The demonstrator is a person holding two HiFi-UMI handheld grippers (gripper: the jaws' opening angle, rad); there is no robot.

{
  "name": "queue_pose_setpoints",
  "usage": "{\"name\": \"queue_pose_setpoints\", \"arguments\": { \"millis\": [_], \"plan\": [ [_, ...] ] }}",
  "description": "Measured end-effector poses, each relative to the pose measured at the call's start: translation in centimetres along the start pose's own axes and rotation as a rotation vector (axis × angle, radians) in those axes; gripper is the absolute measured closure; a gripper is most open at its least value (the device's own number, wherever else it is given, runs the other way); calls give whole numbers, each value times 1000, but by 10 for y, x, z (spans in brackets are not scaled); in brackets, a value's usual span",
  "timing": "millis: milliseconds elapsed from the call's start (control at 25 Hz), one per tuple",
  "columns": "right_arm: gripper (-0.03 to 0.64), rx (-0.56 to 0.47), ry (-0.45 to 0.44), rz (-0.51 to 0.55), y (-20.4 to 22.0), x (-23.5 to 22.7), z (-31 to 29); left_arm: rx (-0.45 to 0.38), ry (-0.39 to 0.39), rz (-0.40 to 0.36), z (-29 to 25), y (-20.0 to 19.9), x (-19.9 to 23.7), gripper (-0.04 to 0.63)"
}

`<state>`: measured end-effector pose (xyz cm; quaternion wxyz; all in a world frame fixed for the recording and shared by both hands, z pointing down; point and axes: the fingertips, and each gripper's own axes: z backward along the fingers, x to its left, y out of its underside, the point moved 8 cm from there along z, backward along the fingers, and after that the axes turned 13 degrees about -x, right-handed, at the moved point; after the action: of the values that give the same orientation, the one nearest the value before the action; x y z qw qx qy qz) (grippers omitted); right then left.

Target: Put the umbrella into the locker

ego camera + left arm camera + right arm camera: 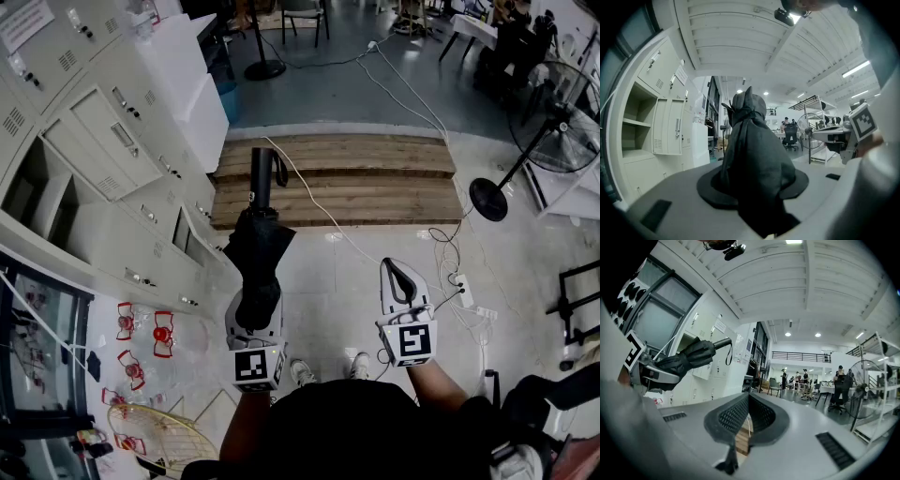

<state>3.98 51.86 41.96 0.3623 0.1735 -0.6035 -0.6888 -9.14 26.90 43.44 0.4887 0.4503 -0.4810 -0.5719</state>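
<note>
Far left, the bank of grey lockers point(112, 141) ran up the side of the floor, and 1 compartment point(37, 192) near you stood open with its shelf showing. The doors further along were shut.

Next came your left claw point(255, 323), held level and clamped on the black umbrella point(258, 248). The left gripper view showed it plainly: the folded fabric filled the gap and both jaws pressed into it. The umbrella was furled and pointed away from you, its bunched canopy in the claw and its straight black handle point(261, 173) reaching out ahead over the near edge of the wooden platform point(356, 183). A wrist strap point(279, 169) hung off the handle. The umbrella was in the air just beside the lockers and outside every compartment.

Below, the toes of your shoes point(302, 373) showed on the pale floor between the 2 claws.

To the right, your right claw point(403, 277) also sat level, well apart from the umbrella. Its 2 jaws were drawn together at the tips, and nothing sat between them; only a sliver of platform showed through the gap behind the tips.

Far right, a standing fan point(553, 131) stood on its round base.
</note>
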Motion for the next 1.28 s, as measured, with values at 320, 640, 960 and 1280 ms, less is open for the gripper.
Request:
{"name": "queue_pose_setpoints", "arguments": {
  "millis": [320,640,960,1280],
  "plan": [
    [620,0,-17,15,1,18,-11,3,-8,1,4,1,19,400],
    [618,-14,-55,-7,-4,47,-32,-5,-27,-2,12,1,47,400],
    [618,-21,-129,-36,-7,95,-68,-6,-57,-10,25,1,91,400],
    [618,-58,-228,-75,-19,151,-122,-5,-144,-26,43,-1,147,399]
  ]
}}
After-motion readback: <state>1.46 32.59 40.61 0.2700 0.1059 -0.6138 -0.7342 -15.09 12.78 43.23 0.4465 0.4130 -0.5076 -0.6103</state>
